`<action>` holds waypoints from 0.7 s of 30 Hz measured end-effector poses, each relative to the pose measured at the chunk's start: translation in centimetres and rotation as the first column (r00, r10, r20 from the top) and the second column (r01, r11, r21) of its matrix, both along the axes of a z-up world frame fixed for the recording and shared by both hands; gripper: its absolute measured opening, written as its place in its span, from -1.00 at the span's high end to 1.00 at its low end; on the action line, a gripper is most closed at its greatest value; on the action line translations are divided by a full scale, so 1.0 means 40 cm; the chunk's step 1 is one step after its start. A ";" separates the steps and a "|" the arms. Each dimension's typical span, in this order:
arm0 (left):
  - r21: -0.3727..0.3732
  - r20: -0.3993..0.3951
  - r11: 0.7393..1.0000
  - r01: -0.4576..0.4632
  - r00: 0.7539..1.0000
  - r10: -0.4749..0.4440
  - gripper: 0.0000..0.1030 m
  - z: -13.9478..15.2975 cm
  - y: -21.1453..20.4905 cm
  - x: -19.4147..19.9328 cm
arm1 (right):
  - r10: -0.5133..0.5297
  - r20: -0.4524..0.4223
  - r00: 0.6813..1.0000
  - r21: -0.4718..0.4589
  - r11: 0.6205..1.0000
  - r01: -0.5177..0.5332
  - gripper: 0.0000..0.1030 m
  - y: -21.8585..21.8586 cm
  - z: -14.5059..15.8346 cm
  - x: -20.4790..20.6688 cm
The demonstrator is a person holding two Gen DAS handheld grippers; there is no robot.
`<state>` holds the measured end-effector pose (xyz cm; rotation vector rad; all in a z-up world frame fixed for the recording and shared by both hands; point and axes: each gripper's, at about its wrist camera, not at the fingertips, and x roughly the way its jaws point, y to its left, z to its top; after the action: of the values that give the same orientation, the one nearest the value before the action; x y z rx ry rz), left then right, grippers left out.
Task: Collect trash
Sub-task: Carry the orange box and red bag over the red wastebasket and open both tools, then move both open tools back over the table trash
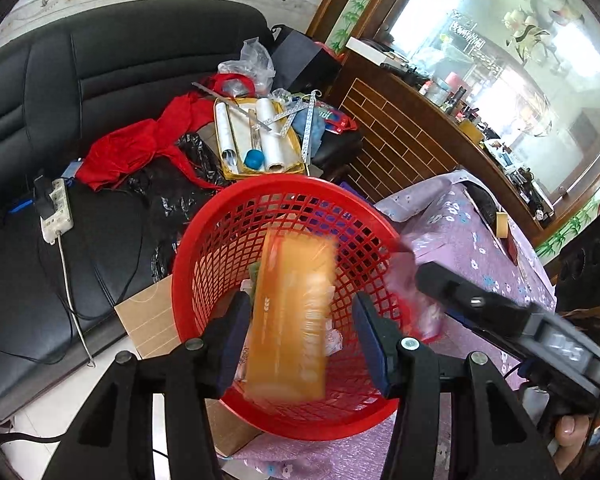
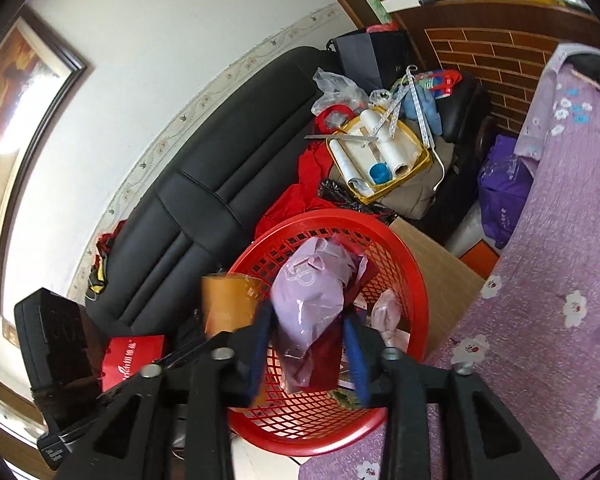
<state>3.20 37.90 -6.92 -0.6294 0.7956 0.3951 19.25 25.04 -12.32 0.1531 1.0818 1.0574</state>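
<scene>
- Purple flowered cloth covers the desk [image 2: 560, 240], with a black sofa [image 1: 60, 120] behind it.
- An orange wrapper [image 1: 292, 320], judged light and crinkly, is seen blurred between the spread fingers of the left tool [image 1: 298, 336], above the red basket [image 1: 300, 420].
- A soft lilac bag [image 2: 312, 304] is pinched mid-body by the right tool [image 2: 308, 344].

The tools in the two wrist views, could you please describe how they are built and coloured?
Both the left tool and the right tool have black angular plastic arms with triangular cut-outs, silver round pivot bolts, and flat dark-blue pads inside each finger. The right tool's black housing carries a small digital display, and a bare hand with a pale fingernail grips it.
</scene>
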 end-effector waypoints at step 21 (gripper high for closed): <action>0.059 0.167 0.955 0.290 0.940 -0.296 -0.38 0.168 -0.365 0.005 | -0.204 0.098 0.974 0.194 0.964 0.183 -0.37 -0.429 0.248 -0.090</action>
<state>3.42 23.28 -0.18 -0.4963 0.7001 0.0783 15.64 7.88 -2.40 0.3352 0.8437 0.9759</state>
